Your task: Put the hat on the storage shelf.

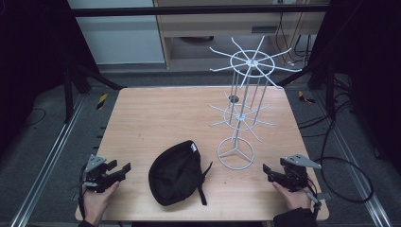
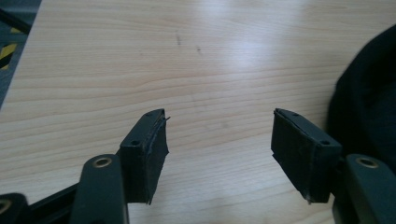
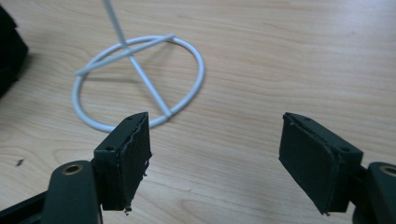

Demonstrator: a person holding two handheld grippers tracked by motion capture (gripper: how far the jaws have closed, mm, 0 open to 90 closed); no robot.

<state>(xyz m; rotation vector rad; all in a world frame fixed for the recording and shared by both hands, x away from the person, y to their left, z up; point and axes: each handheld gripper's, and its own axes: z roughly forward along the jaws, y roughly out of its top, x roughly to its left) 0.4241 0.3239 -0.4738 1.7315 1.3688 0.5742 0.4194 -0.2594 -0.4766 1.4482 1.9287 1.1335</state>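
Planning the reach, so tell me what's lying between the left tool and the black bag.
Nothing: in the high view, bare wooden table separates the left tool from the black bag.

No readable text, no labels, no brands, no numbers on anything in view

Your left gripper (image 1: 120,171) rests at the near left corner of the wooden table (image 1: 156,113) with its jaws apart and empty. Your right gripper (image 1: 269,172) sits at the near right, likewise parted. Between them lies a black cap (image 1: 176,172), just left of the white wire rack (image 1: 241,113).
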